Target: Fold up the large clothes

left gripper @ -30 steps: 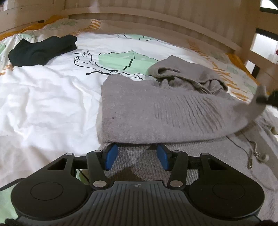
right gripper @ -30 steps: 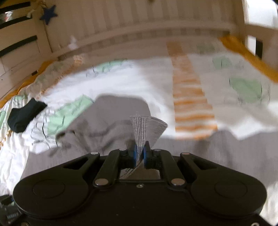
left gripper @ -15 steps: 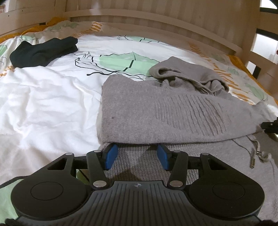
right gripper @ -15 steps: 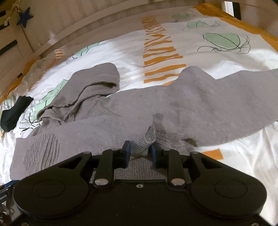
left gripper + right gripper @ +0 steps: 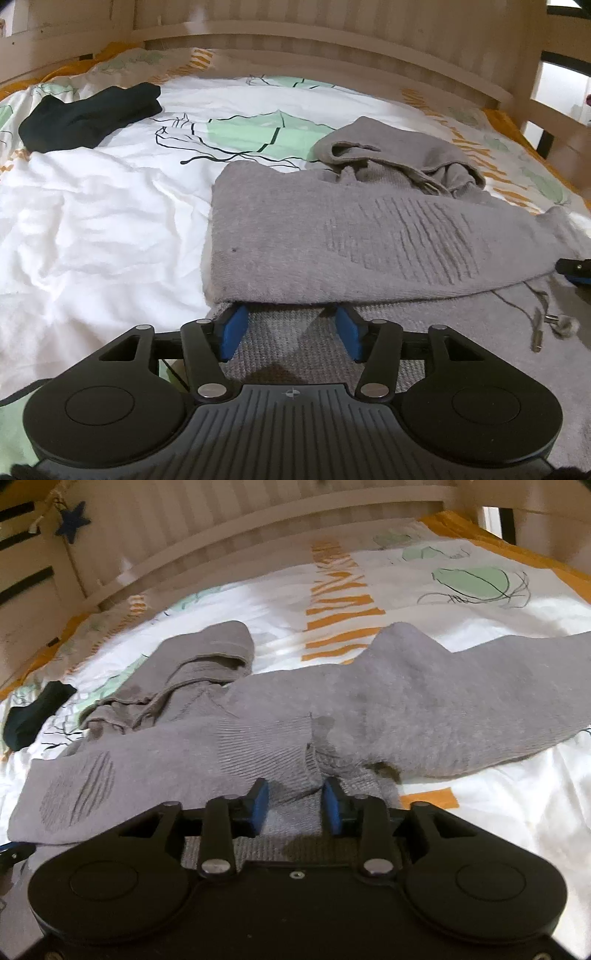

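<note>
The grey hoodie [image 5: 369, 709] is lying crosswise just ahead of both tongs. The right gripper [image 5: 295, 801] is opening off the cuff, probably released; the left gripper [image 5: 290, 328] is gaping under the folded sleeve.

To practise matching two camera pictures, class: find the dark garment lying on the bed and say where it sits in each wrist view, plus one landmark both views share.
Left wrist view: the dark garment lies upper left, on the white duvet.
Right wrist view: the dark garment lies at the far left edge, mid-height.
Shared landmark: the grey hood of the sweater.
</note>
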Available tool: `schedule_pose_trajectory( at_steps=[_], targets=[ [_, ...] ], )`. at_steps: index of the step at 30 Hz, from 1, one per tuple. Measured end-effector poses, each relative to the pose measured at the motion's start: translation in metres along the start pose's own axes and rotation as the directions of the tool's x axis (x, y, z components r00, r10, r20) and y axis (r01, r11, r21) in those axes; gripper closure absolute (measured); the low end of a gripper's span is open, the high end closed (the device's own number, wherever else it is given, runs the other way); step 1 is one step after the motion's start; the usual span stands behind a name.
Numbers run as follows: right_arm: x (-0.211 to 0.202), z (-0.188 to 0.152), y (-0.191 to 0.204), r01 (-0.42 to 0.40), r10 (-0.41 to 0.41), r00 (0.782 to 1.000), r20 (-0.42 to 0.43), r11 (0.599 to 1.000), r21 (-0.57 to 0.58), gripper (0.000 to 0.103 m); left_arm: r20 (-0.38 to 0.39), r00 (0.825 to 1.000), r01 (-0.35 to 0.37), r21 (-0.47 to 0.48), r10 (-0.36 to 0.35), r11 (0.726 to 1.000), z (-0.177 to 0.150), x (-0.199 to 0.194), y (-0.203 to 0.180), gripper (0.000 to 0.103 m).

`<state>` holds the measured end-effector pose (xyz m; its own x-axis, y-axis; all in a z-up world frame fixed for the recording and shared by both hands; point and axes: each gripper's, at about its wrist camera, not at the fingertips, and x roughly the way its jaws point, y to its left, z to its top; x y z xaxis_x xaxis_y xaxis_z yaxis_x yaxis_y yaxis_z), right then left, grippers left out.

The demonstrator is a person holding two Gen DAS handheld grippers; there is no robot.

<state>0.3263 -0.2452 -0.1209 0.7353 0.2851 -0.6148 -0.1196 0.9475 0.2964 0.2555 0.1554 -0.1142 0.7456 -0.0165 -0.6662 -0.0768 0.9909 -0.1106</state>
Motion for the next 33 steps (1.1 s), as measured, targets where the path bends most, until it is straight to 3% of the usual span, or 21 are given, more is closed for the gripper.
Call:
schedule_pose_trajectory(
  at_steps=[1,3,5,8,11,15,23,33],
  targets=[
    [-0.002,0.000,0.002,-0.011,0.011,1.000,-0.005,1.000,-0.008,0.042,-0.008,1.000,0.017,-0.005,-0.017,1.000,0.000,-0.002,0.000,0.042],
    [-0.009,-0.001,0.008,-0.019,0.018,1.000,-0.021,0.999,-0.045,0.033,-0.023,0.998,0.050,-0.011,-0.051,0.999,-0.002,-0.009,-0.002,0.023],
    [-0.016,-0.002,0.012,-0.016,0.013,0.999,-0.042,0.997,-0.081,0.029,-0.044,0.997,0.058,0.006,-0.058,0.998,-0.005,-0.016,-0.010,0.020],
    [-0.027,0.001,0.010,-0.030,0.025,0.998,-0.063,0.996,-0.078,0.024,-0.057,0.997,0.046,0.012,-0.045,0.999,-0.008,-0.030,-0.023,0.020],
    [-0.040,0.007,-0.002,-0.031,0.029,0.997,-0.067,0.999,-0.031,0.024,-0.038,0.995,0.088,-0.030,-0.089,0.996,0.000,-0.043,-0.034,0.020],
    [-0.054,0.017,-0.027,-0.021,0.025,0.998,-0.059,0.998,0.056,0.023,-0.001,0.995,0.103,-0.012,-0.103,0.995,0.020,-0.045,-0.058,0.020],
    [-0.071,0.037,-0.092,0.086,-0.083,0.996,-0.026,0.984,0.155,0.022,-0.010,0.987,0.162,-0.027,-0.163,0.986,0.049,-0.010,-0.108,0.020],
    [-0.072,0.059,-0.181,0.232,-0.238,0.971,-0.008,0.940,0.249,0.022,-0.083,0.974,0.216,0.032,-0.213,0.976,0.065,0.057,-0.193,0.020]
  ],
)
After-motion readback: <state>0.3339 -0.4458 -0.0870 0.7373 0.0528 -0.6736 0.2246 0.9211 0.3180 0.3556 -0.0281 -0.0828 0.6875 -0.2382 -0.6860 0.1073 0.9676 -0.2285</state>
